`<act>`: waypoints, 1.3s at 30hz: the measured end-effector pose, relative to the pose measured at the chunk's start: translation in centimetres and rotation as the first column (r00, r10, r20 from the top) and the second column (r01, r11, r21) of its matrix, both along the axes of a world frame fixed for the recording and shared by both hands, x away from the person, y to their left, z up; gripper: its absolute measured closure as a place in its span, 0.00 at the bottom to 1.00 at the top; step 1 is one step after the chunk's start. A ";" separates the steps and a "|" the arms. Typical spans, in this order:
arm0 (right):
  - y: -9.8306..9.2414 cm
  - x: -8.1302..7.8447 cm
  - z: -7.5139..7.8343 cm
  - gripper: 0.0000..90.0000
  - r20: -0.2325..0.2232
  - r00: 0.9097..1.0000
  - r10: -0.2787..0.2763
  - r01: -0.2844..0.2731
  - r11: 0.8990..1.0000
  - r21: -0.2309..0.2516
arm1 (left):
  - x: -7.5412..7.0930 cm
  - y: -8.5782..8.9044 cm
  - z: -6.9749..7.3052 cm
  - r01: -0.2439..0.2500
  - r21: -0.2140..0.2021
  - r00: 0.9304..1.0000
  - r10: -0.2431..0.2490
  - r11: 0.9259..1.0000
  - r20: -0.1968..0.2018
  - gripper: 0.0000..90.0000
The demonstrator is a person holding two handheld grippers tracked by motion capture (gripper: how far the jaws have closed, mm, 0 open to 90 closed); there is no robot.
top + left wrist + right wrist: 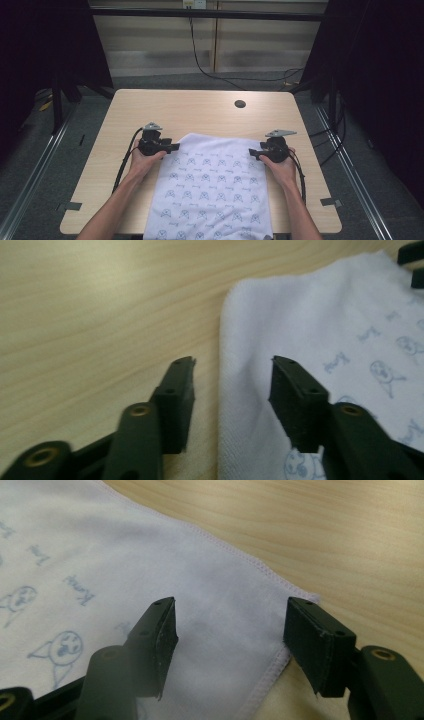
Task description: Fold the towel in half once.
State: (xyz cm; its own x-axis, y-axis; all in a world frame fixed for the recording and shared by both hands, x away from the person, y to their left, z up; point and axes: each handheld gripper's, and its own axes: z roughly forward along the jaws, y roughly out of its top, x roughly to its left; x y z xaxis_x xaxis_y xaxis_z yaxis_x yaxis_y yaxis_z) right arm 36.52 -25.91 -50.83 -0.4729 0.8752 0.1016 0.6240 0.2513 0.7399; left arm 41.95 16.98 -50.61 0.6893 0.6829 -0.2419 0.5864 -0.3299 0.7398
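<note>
A white cloth (212,190) printed with small blue figures lies flat on the light wooden table (200,110), and its near end hangs over the front edge. My left gripper (173,147) sits at the cloth's far left corner. In the left gripper view the left gripper (232,385) is open; one jaw is over the cloth (320,325), the other over bare wood, and the cloth's edge runs between them. My right gripper (251,152) is at the far right corner. There the right gripper (232,630) stands open astride the hemmed corner of the cloth (125,555), with its pads apart from the fabric.
A round dark hole (240,104) sits in the tabletop near the far edge. Black cables (200,60) run over the floor behind the table. Dark curtains stand at both sides. The right gripper's jaw tips (412,265) show at the top right of the left gripper view.
</note>
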 end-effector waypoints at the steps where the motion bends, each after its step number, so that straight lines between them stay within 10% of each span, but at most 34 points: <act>1: 0.2 0.1 0.0 0.43 -0.005 1.000 0.003 -0.003 1.000 -0.017 | -0.1 -0.2 -0.2 -0.005 0.021 1.000 0.005 1.000 -0.006 0.66; 10: 2.2 0.4 0.1 0.73 0.008 0.999 0.043 -0.042 0.997 -0.071 | -0.5 1.5 0.2 0.002 -0.067 1.000 -0.002 0.998 -0.001 0.95; 20: 2.9 1.3 0.6 0.96 0.015 0.998 0.054 -0.056 0.994 0.091 | -1.0 4.0 2.7 -0.013 -0.150 0.998 0.022 0.989 0.055 0.95; 39: 3.5 3.4 14.4 0.97 0.280 0.960 0.028 -0.075 0.984 0.161 | 1.0 5.8 12.8 -0.035 -0.255 0.970 0.094 0.966 0.222 0.95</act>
State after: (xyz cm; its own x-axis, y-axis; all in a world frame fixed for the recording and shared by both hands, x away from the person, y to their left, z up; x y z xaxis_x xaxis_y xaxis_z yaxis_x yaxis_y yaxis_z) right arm 39.94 -22.37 -36.44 -0.5474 0.8303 0.1045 0.3792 0.1348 0.9154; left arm 42.90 22.79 -37.78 0.7026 0.6666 -0.2488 0.4042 -0.0862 0.9106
